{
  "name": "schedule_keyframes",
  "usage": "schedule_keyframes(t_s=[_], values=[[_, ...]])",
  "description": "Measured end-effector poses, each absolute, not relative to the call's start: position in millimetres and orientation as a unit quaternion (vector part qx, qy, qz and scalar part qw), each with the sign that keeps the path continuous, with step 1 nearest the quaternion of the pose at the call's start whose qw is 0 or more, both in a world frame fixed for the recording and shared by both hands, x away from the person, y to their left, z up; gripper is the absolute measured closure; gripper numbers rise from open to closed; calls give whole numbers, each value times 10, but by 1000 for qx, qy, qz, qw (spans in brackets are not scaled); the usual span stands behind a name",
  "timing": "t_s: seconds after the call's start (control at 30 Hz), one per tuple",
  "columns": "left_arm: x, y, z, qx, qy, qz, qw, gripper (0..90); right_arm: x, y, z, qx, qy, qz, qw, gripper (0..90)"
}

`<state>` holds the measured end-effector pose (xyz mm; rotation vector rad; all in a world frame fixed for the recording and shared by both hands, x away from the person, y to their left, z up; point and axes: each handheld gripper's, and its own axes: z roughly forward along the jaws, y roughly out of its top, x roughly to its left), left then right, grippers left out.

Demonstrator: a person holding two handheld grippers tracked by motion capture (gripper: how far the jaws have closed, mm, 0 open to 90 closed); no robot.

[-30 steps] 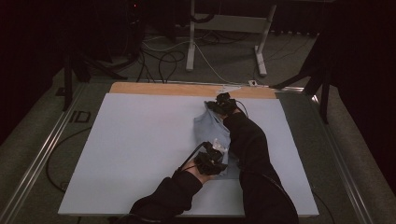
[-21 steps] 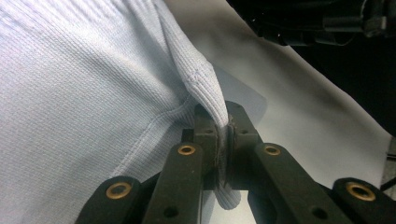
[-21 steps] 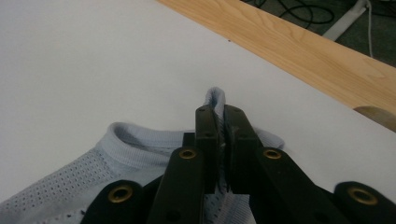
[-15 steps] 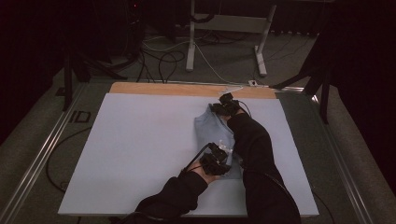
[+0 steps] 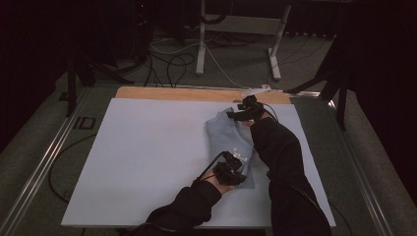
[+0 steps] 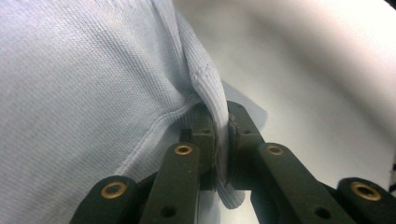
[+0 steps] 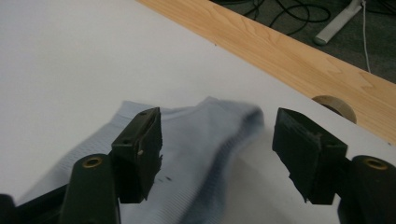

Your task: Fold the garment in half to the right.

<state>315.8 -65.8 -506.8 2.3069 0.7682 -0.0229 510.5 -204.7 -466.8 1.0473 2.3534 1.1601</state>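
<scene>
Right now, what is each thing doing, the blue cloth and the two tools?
Blue cloth: lying flat on the white table, near edge pinched.
Left tool: shut on the cloth's hem.
Right tool: just opened, jaws apart above the cloth's far end, gripping nothing.

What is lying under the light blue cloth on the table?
The light blue cloth lies flat on the white board. The board under its middle is covered; nothing bulges. The left gripper pinches one edge.

Dim room, grey carpet floor [image 5: 44, 142], white desk legs [image 5: 201, 44], cables [image 5: 172, 61]
</scene>
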Motion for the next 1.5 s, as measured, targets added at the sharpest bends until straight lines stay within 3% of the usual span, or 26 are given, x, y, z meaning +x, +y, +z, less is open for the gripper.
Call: schedule_keyframes(t_s=[0.33,0.7,1.03,1.23,1.33,1.5], values=[[3143,-757,-5088,890,289,-18,353,762,4986,-2042,-4566,359,822,415,153,246],[3068,-781,-5046,875,257,-62,405,564,4952,-2075,-4556,356,825,418,136,137],[2998,-386,-4803,846,218,-37,486,250,4974,-2061,-4627,375,822,408,132,131],[2950,-127,-4719,836,198,1,511,142,5005,-2056,-4751,394,820,398,118,119],[2945,35,-4676,835,202,14,512,39,5029,-2067,-4813,404,818,395,112,119],[2926,349,-4644,834,211,26,509,28,5064,-2066,-4913,420,816,385,101,117]])
